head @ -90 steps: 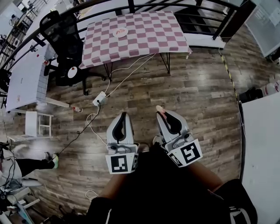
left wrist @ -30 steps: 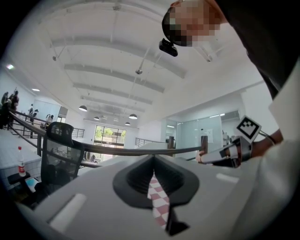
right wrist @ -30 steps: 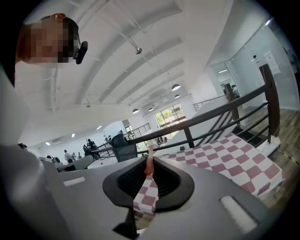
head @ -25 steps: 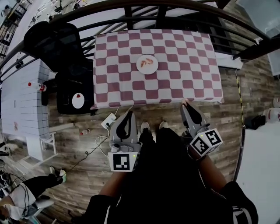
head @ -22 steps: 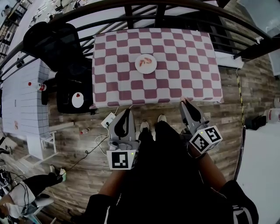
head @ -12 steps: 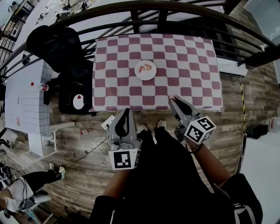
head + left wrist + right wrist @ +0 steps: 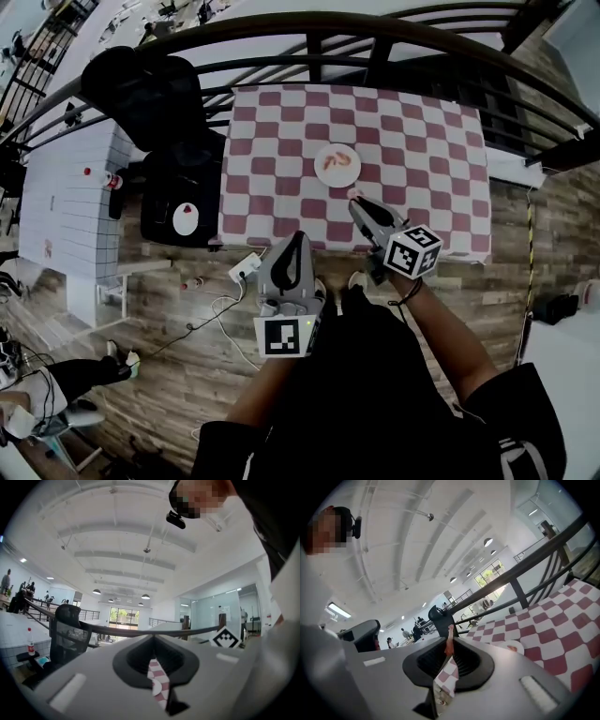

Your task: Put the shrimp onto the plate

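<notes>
While the right gripper [image 7: 357,200] hangs over the near part of the checkered table [image 7: 441,150], its jaws are clamped on a pink shrimp [image 7: 449,641], just short of the white plate [image 7: 319,169], which already carries other shrimp [image 7: 336,161]. The left gripper [image 7: 298,238] is at the table's near edge, jaws together and empty.

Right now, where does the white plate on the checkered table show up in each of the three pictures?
Head view: plate at upper centre, mid-table.
Left gripper view: uncertain; a white sliver in the slit between the fingers may be it.
Right gripper view: plate right of centre, half hidden behind a finger.
Shared landmark: the checkered tablecloth.
</notes>
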`<state>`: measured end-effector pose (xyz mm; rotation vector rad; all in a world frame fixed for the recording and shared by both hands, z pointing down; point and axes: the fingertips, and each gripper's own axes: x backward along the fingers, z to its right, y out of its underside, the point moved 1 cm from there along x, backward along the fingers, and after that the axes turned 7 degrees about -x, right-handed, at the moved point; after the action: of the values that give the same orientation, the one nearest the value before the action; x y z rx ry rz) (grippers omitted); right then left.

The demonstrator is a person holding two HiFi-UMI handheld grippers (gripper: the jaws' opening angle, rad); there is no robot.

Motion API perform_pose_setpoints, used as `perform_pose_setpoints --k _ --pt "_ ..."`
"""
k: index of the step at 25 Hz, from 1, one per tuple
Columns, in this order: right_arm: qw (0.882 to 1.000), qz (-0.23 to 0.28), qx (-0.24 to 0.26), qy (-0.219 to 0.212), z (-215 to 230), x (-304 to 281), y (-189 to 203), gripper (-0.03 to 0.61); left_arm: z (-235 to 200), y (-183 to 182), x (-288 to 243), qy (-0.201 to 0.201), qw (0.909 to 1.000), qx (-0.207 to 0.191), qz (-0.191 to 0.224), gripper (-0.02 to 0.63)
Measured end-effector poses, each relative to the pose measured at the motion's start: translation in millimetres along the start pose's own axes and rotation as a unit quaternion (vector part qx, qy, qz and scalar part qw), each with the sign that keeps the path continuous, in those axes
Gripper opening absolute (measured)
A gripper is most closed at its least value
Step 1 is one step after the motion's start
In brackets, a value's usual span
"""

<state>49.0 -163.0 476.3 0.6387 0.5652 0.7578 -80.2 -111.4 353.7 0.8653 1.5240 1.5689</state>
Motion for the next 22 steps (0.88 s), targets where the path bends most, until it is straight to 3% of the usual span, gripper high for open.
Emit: perform_pose_setpoints --k 3,8,12,22 --pt "1.000 -0.025 -0.001 0.003 20 -25 8 0.040 -10 -2 -3 -0.007 0.9999 0.010 0.001 0.009" --pt "0.999 -0.041 -0.022 0.010 54 -55 7 0.040 -22 -2 -6 -0.027 0.9996 -0.010 0.002 0.009" --pt "0.997 -0.063 -0.036 0.024 87 -77 14 0.040 -28 4 -14 -0.027 0.9996 0.007 -0.002 0.009" --pt "0.989 -0.114 -0.080 0.045 141 -120 48 0.040 -38 18 -28 -0.030 0.9988 0.016 -0.034 0.009"
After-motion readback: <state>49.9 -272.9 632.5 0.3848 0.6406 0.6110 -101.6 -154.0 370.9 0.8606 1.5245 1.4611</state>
